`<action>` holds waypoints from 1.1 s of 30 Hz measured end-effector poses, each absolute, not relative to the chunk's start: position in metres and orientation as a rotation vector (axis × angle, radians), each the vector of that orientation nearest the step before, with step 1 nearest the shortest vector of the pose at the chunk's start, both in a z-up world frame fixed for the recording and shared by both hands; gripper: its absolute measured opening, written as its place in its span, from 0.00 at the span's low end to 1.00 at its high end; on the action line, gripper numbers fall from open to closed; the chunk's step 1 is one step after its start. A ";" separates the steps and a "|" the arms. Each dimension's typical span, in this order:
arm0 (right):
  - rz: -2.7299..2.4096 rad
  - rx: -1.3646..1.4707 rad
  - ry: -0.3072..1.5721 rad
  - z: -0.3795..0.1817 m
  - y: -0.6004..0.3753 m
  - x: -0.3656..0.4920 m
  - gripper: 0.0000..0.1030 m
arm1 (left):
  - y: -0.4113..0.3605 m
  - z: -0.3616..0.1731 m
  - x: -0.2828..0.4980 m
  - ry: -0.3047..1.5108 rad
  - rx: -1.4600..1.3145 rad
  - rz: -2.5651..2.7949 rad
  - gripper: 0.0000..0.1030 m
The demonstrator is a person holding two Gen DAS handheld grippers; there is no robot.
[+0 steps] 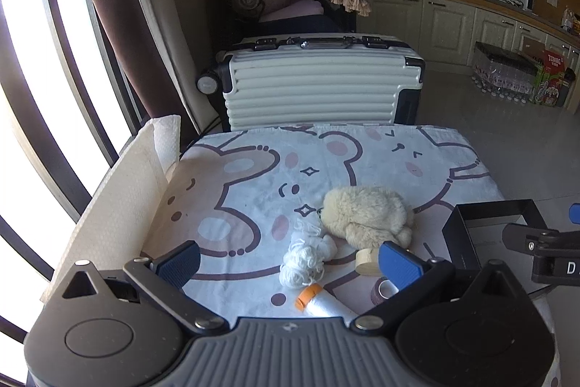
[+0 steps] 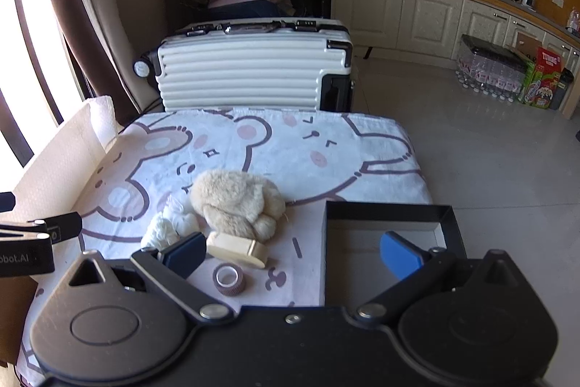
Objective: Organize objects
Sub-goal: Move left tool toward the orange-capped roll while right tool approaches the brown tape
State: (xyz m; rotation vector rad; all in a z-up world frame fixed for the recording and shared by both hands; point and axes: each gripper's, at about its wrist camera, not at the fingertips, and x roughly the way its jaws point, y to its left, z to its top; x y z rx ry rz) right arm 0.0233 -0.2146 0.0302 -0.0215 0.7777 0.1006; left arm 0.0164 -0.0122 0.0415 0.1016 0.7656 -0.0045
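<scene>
Hovering wide open and empty, left gripper (image 1: pixel 290 263) sits over white yarn (image 1: pixel 302 265) and an orange-capped tube (image 1: pixel 319 300); right gripper (image 2: pixel 291 254) gapes above the black box (image 2: pixel 389 211). Bear-print cloth (image 2: pixel 308 147) carries plush toy (image 2: pixel 235 200), tape roll (image 2: pixel 229 278); white suitcase (image 2: pixel 250 68) behind.

We hold our left gripper (image 1: pixel 290 263), a black two-finger tool with blue rubber pads, low and level, its jaws spread wide with nothing between them. Our right gripper (image 2: pixel 293 254), the same black build with blue pads, sits beside it at much the same height, jaws equally wide and empty. Each tool's black side edges into the other's view
</scene>
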 end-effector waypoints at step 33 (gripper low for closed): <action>0.082 0.128 0.946 -0.037 -0.175 0.116 1.00 | 0.024 -0.040 0.101 0.983 -0.140 0.177 1.00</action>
